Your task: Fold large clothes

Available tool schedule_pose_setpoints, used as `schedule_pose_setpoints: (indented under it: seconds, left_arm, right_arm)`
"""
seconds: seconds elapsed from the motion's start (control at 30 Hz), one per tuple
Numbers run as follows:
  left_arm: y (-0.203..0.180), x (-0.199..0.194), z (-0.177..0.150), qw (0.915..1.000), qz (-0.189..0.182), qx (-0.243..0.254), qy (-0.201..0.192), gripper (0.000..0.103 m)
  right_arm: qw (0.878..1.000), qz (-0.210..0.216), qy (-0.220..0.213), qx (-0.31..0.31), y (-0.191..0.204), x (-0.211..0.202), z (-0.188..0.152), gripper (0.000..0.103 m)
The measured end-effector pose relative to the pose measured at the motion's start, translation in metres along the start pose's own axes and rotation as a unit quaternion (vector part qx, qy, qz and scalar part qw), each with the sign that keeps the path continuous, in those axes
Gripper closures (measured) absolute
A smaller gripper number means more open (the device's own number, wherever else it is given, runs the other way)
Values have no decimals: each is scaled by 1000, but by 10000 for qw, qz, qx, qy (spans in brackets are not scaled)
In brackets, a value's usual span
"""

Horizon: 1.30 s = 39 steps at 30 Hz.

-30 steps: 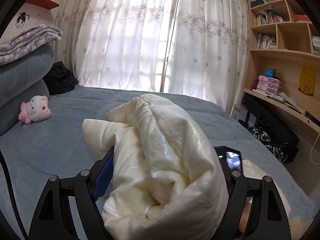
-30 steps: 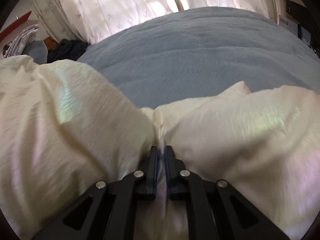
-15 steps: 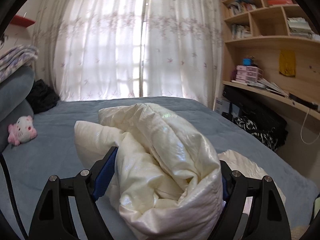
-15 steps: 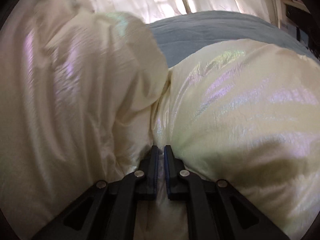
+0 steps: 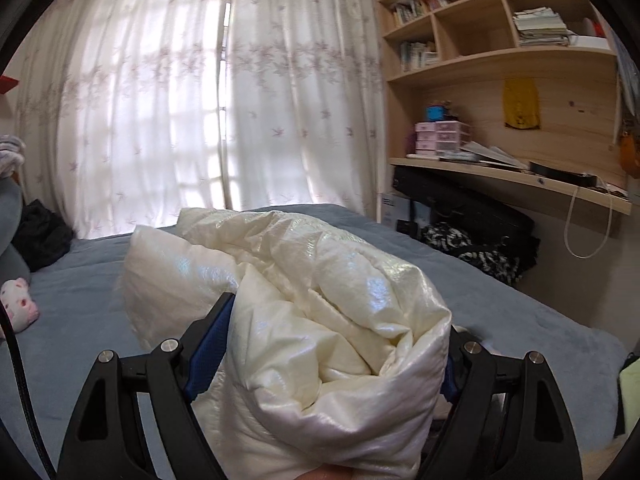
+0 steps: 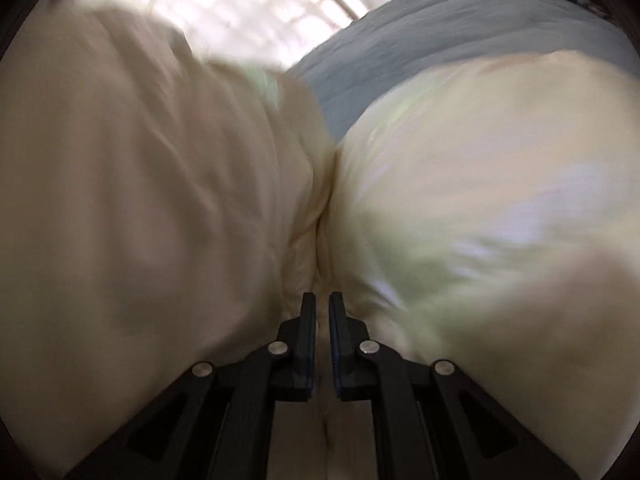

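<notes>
Left wrist: left gripper (image 5: 332, 344) jaws wide, clamped on thick jacket (image 5: 320, 320) roll bulging ahead, above bed (image 5: 520, 312)
Right wrist: right gripper (image 6: 322, 320) nearly closed, pinching jacket (image 6: 460, 220) fold; fabric bulges both sides; bed (image 6: 440, 40) beyond

This is a bedroom in a home. A bed (image 5: 500, 312) with a blue-grey cover fills the room, sheer flowered curtains (image 5: 200, 100) hang at the bright window, and wooden shelves (image 5: 480, 56) beside it hold books and small pink drawers (image 5: 440, 138).
</notes>
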<state>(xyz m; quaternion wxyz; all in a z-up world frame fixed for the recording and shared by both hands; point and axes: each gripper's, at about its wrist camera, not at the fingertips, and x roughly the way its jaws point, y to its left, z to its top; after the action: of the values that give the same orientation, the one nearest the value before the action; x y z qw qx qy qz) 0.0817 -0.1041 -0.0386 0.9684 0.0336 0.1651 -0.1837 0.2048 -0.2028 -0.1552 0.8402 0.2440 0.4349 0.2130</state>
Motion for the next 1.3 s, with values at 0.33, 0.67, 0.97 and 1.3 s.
schedule_pose_setpoints:
  seconds: [0.33, 0.67, 0.97, 1.3]
  left_arm:
    - [-68, 51, -19, 9935, -843, 94, 756, 21]
    - [-136, 89, -63, 9823, -1034, 858, 1302, 21]
    - [-126, 90, -69, 9791, -1469, 601, 1275, 21]
    - [-118, 87, -67, 9776, -1623, 418, 1276, 21]
  right_arm:
    - [9736, -1992, -1096, 214, -57, -132, 19, 96]
    - [9706, -2081, -1197, 154, -50, -151, 21, 96]
    - [9930, -398, -1020, -442, -15, -158, 68, 52]
    - [9872, 360, 551, -1450, 30, -69, 116, 49]
